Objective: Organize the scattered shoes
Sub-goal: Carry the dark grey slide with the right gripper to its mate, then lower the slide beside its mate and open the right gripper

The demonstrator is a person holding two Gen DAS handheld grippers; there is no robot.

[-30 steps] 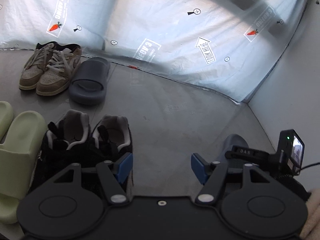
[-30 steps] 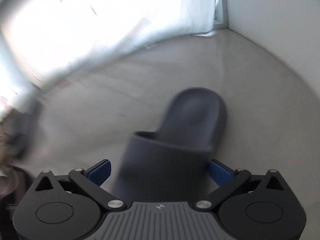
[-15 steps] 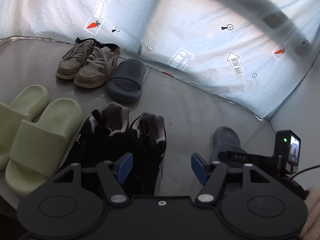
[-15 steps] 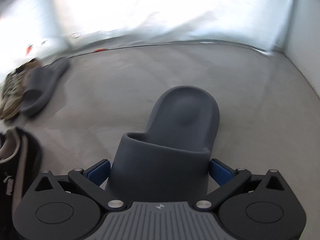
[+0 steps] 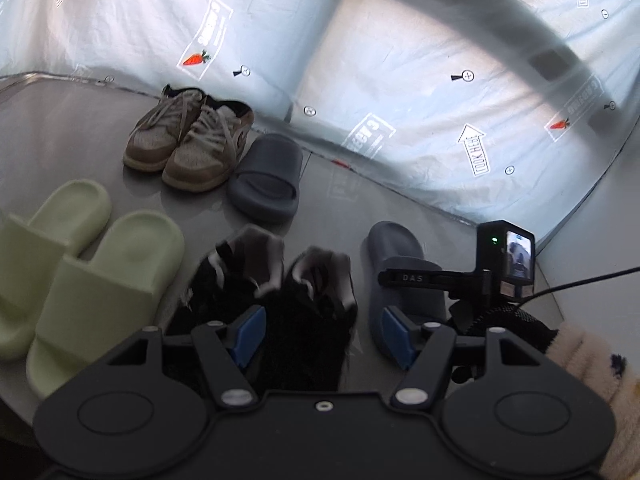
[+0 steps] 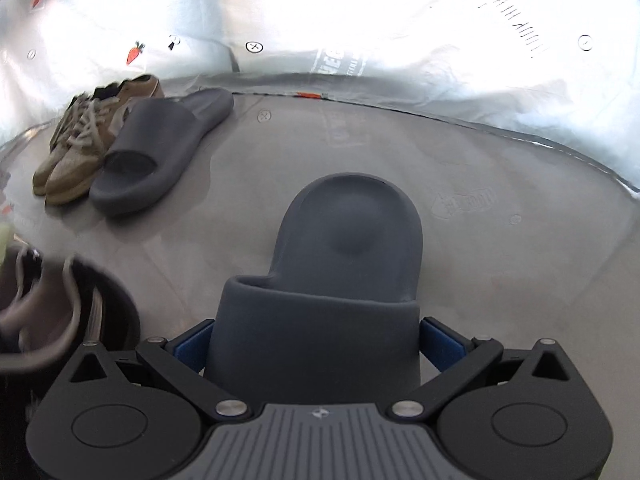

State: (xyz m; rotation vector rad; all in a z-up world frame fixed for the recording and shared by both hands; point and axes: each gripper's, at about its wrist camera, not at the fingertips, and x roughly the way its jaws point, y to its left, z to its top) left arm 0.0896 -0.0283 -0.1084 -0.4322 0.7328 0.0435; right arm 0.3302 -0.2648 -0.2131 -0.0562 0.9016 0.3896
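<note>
A smooth grey floor [image 5: 400, 208] runs back to a crinkled silver sheet [image 5: 400, 60] printed with carrots and arrows, with a plain white wall on the right. Three pairs already sit side by side: tan sneakers [image 5: 188, 136] near the sheet, green slides [image 5: 80, 264] and black sneakers [image 5: 276, 292] nearer. One dark slide [image 5: 266, 178] lies just beside the tan pair; its mate, the second dark slide [image 6: 340, 280], sits well apart between the spread fingers of the right gripper [image 6: 316, 344], and I cannot tell whether the pads are pressing it. The left gripper [image 5: 322, 330] hangs open over the black sneakers, holding nothing. By my reckoning only the dark pair is left to unite
</note>
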